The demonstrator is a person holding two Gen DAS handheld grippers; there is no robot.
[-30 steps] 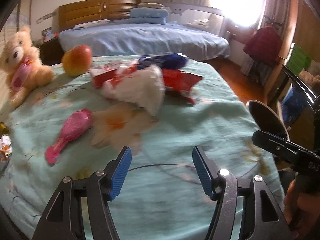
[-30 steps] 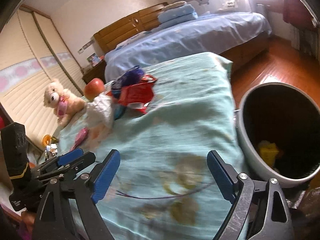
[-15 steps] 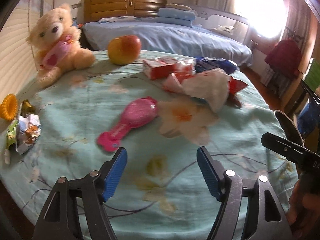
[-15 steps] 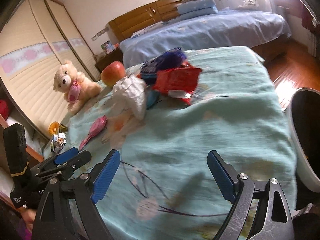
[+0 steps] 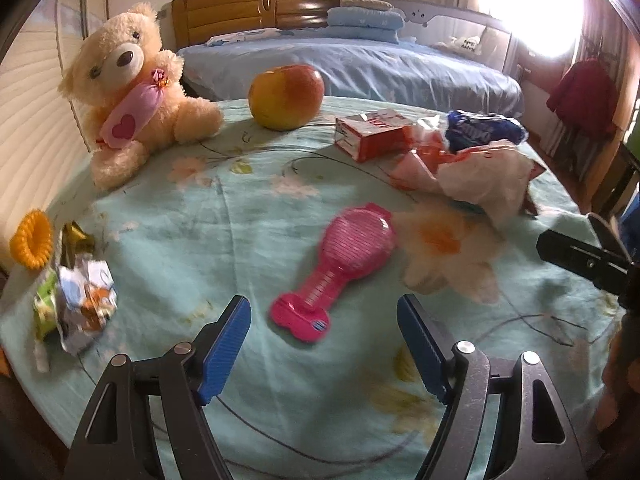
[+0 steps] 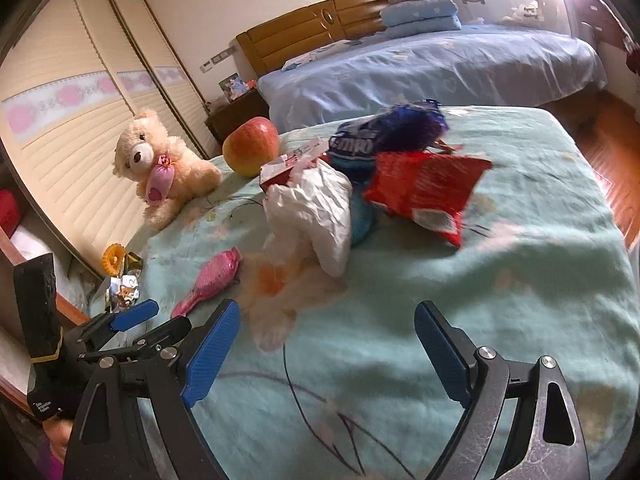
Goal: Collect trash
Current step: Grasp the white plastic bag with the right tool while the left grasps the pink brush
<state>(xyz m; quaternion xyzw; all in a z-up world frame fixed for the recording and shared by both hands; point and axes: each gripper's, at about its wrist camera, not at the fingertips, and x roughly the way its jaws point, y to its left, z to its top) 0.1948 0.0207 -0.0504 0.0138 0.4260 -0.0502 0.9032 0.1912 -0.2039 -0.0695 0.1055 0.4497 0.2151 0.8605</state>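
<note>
Both pairs of tongs hover empty over a cloth-covered tabletop (image 5: 248, 216). The left tongs (image 5: 324, 350) stand spread with nothing between them; the last reading of their jaws shows them barely widening further. A pink hairbrush (image 5: 340, 268) lies just beyond their tips at 12 o'clock. The right tongs (image 6: 328, 354) are spread wide and also hold nothing, aimed at the litter heap at their 12 o'clock.

That heap is the trash to be collected: a crumpled white plastic bag (image 6: 316, 212), a red snack packet (image 6: 424, 190), a blue wrapper (image 6: 384, 132) and a small red carton (image 5: 372, 134), bunched together toward the far right of the tabletop. A second crumpled wrapper (image 5: 76, 300) lies well apart at the left tongs' 9 o'clock, near the edge beside an orange ring (image 5: 32, 240).

A teddy bear (image 5: 128, 88) and an apple (image 5: 286, 96) sit at the far side, keepers rather than rubbish, it seems. The wide stance of each tool suggests an approach to a first grab, not yet made.
</note>
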